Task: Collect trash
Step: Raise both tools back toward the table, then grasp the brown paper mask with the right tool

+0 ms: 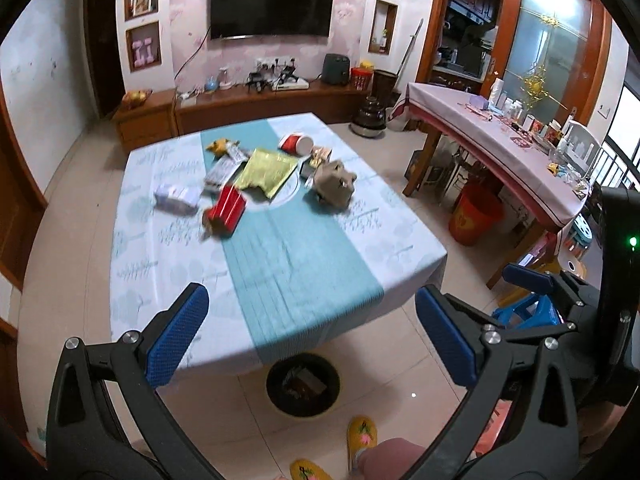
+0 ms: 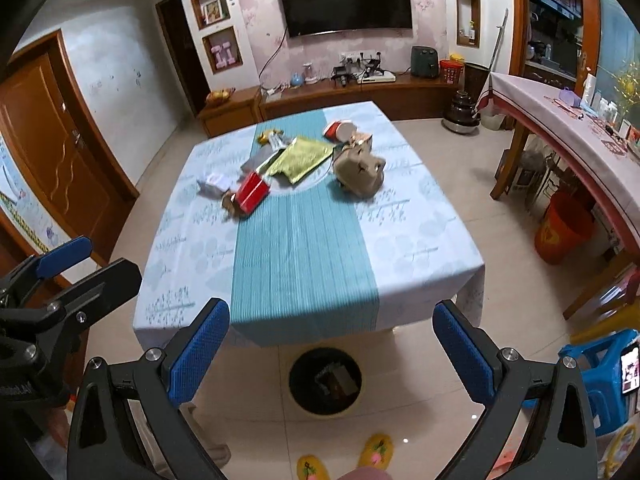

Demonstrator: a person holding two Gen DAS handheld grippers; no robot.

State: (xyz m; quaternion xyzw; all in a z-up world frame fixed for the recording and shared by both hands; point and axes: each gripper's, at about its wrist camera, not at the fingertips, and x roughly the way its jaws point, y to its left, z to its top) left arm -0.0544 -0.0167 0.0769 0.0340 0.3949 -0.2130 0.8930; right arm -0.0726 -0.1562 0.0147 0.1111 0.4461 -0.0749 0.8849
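Note:
Trash lies on the far half of the clothed table (image 1: 280,256) (image 2: 304,256): a red box (image 1: 226,210) (image 2: 251,193), a gold-green foil bag (image 1: 267,172) (image 2: 302,159), a crumpled brown paper bag (image 1: 335,183) (image 2: 360,172), a tipped red paper cup (image 1: 295,143) (image 2: 339,129), a pale wrapped pack (image 1: 177,197) (image 2: 214,182) and small wrappers (image 1: 224,148) (image 2: 272,137). A black bin (image 1: 303,386) (image 2: 325,381) with some trash inside stands on the floor at the table's near edge. My left gripper (image 1: 312,332) and right gripper (image 2: 332,344) hover open above the bin, well short of the trash.
A long side table (image 1: 500,148) (image 2: 560,128) with clutter stands at the right, an orange bucket (image 1: 474,214) (image 2: 562,234) under it. A blue plastic stool (image 2: 604,376) is at the near right. The person's yellow slippers (image 1: 360,438) (image 2: 374,454) are behind the bin. A TV cabinet (image 1: 256,104) lines the far wall.

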